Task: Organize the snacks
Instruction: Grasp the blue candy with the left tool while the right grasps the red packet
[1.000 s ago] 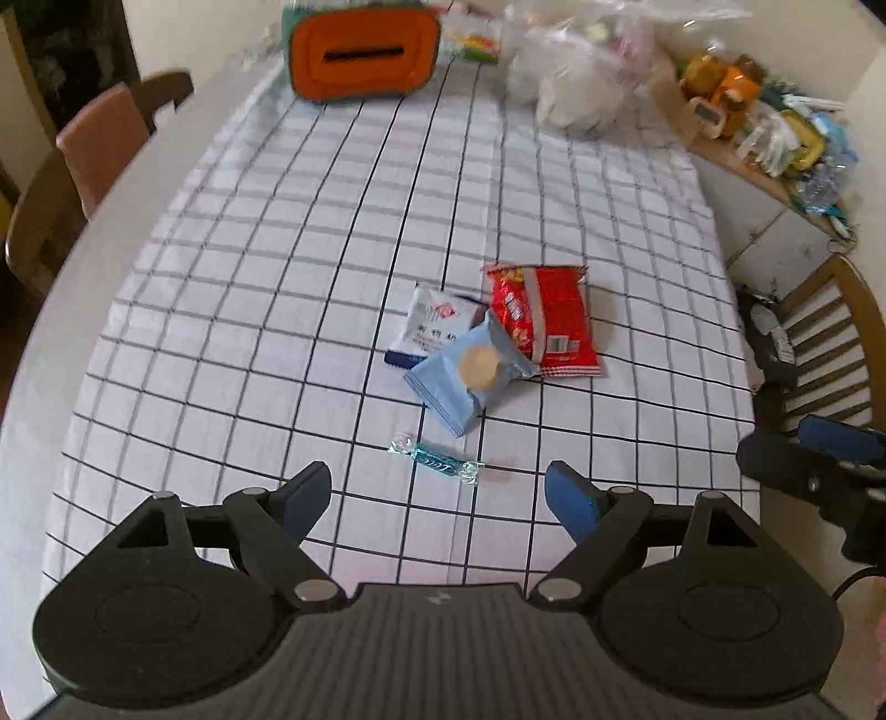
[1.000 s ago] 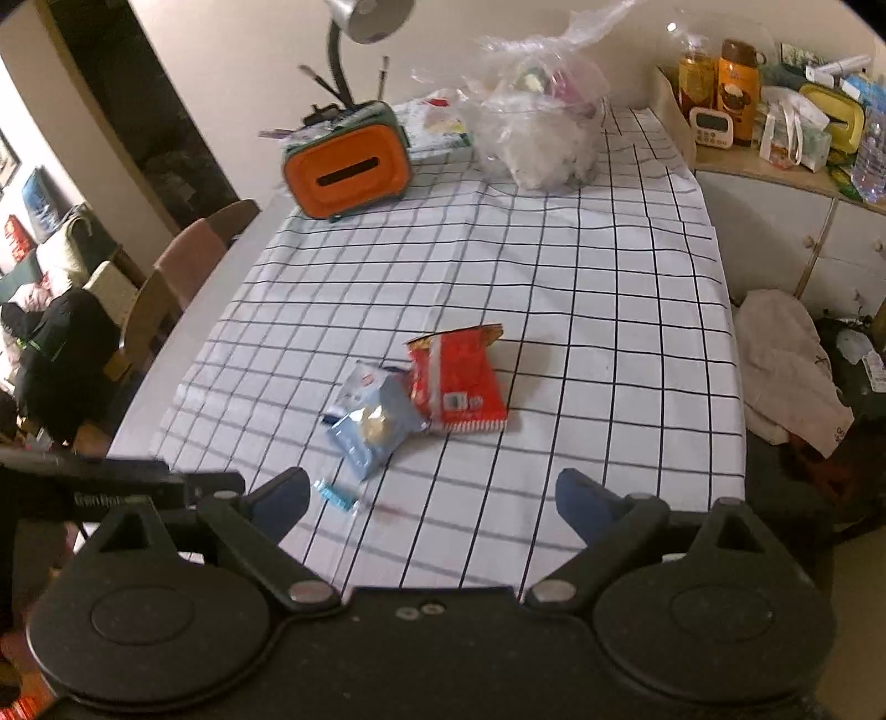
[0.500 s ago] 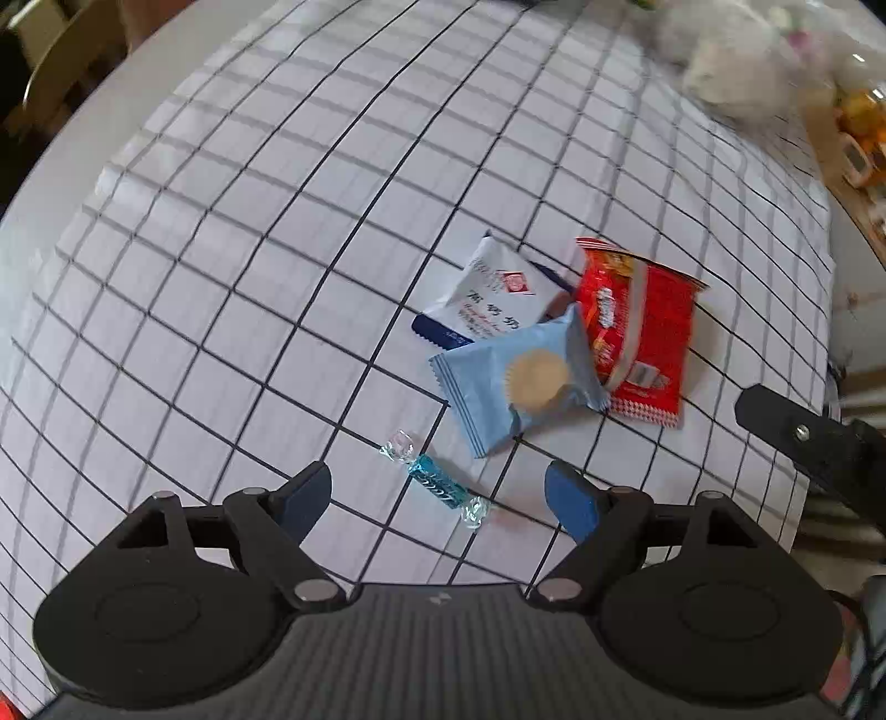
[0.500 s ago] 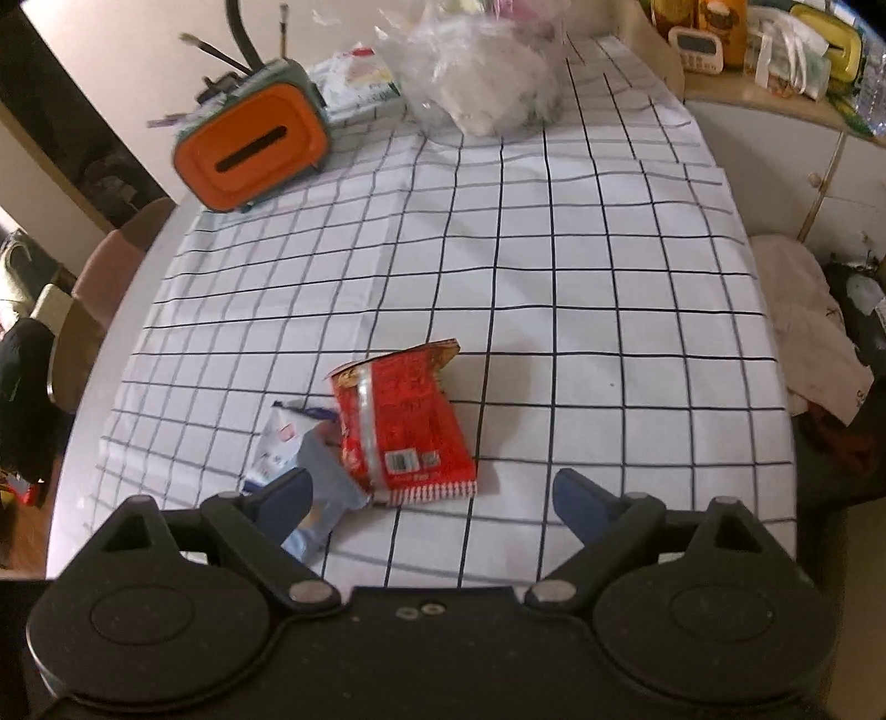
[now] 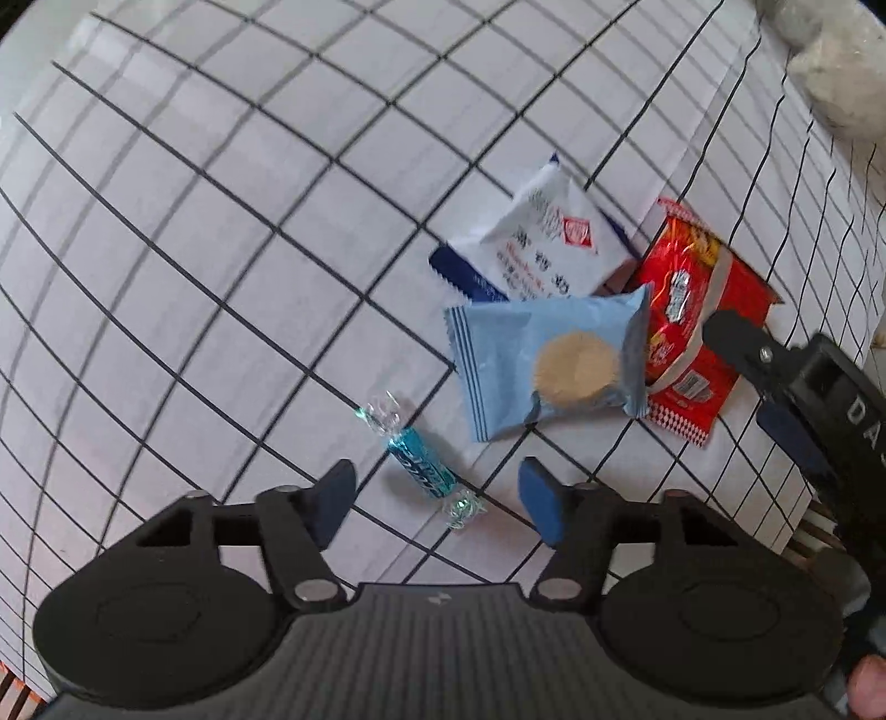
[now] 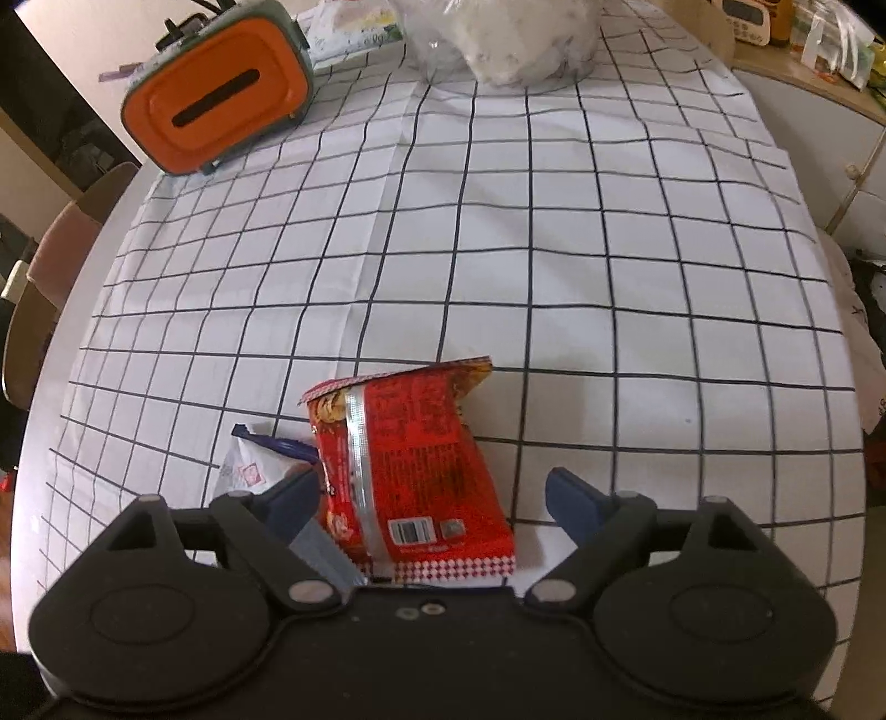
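Covering the table is a white cloth with a black grid (image 5: 221, 232), and 4 snack items lie on it in 1 loose cluster.

Left wrist view: the left gripper (image 5: 434, 495) points steeply down at the cloth. Its jaws are closing, with a visible gap on both sides of the blue twist-wrapped candy (image 5: 419, 464), which lies between the fingertips and slightly ahead of them; the pads do not press on it. At 1 o'clock from the candy lies the light blue biscuit packet (image 5: 548, 360). It overlaps the lower edge of the white and navy sachet (image 5: 545, 243) at 12 o'clock and the left edge of the red snack packet (image 5: 698, 327) at 2 o'clock. The right gripper's dark finger (image 5: 742, 343) enters from 3 o'clock and sits over the red packet's right side.

Right wrist view: the right gripper (image 6: 429, 507) is tilted down at the red snack packet (image 6: 415, 465), which lies flat between its 2 fingers. These jaws are also closing but stand wide, with clear cloth between the right pad and the packet; whether the left pad touches it cannot be told. The sachet (image 6: 252, 462) shows at 9 o'clock from the packet. An orange-faced container (image 6: 216, 108) stands at 11 o'clock at the far edge, and a clear plastic bag (image 6: 509, 39) at 12 o'clock.
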Demonstrator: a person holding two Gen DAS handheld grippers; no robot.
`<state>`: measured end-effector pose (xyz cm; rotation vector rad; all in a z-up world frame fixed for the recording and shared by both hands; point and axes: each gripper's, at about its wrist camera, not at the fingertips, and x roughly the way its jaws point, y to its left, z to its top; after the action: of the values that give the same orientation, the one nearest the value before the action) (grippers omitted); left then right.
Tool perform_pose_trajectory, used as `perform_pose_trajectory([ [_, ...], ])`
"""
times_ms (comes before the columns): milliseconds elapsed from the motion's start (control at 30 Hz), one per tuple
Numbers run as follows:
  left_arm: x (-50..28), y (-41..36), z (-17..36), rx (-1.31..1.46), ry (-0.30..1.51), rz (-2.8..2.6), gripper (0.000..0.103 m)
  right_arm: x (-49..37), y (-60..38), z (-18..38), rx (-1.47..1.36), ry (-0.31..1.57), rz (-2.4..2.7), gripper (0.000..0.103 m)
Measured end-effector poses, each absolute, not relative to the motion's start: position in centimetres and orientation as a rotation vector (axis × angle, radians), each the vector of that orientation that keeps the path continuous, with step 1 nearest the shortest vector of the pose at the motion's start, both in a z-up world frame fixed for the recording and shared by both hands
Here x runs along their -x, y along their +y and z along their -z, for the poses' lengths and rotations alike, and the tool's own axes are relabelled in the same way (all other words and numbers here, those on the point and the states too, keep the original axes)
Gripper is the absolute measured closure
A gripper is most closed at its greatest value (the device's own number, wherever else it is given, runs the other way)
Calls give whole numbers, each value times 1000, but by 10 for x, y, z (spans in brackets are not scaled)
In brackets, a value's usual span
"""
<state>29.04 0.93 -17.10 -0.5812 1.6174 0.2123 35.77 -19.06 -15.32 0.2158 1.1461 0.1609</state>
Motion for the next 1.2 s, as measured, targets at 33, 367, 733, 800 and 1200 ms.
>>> perform_pose_trajectory([
  [33,-290,8,172,584,1623,-208,47,-358,-190,155,-218,1149,-162,15],
  [367,-289,-9,177,512,1613,-184,62,-362,-180,163,-167,1146,-158,16],
  [733,-284,15,178,552,1597,-175,90,-354,-160,168,-66,1124,-165,33],
  [800,-283,18,178,549,1582,-168,90,-353,-161,167,-63,1123,-160,34],
  [1200,-278,47,157,578,1517,-131,91,-326,-205,150,-141,1103,-118,34],
])
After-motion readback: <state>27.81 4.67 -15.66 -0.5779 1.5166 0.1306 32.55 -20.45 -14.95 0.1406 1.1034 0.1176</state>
